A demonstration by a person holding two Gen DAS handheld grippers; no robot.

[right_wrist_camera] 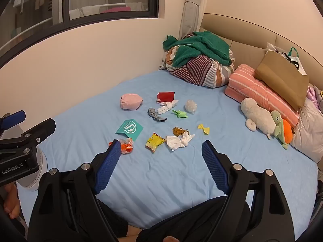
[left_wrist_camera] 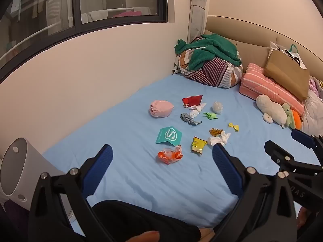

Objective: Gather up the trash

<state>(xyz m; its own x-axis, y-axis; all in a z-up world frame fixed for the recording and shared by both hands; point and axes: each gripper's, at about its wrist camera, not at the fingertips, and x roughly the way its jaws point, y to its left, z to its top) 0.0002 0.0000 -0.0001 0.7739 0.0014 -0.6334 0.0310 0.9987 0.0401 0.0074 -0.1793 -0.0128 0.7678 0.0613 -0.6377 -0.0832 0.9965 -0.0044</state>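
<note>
Blue bedsheet (left_wrist_camera: 141, 181) fills both views, and your left gripper (left_wrist_camera: 161, 157) hangs above it with its fingers (left_wrist_camera: 101, 167) spread wide and nothing between them; your right gripper (right_wrist_camera: 161, 153) is just as empty, fingers (right_wrist_camera: 214, 167) well apart. Just beyond the left tips sits the crumpled orange wrapper (left_wrist_camera: 170, 154), with the yellow packet (right_wrist_camera: 154, 141) and white tissue (right_wrist_camera: 179, 141) close ahead of the right. Farther out lie the teal card (left_wrist_camera: 169, 136), grey scrap (left_wrist_camera: 189, 119) and pink bundle (left_wrist_camera: 161, 109). Watch it now: the sheet is soft and wrinkled, so a low pinch could snag fabric with the wrapper, and the light scraps may skid away. Mind the plush toys (right_wrist_camera: 260, 119) too; they're not trash.
</note>
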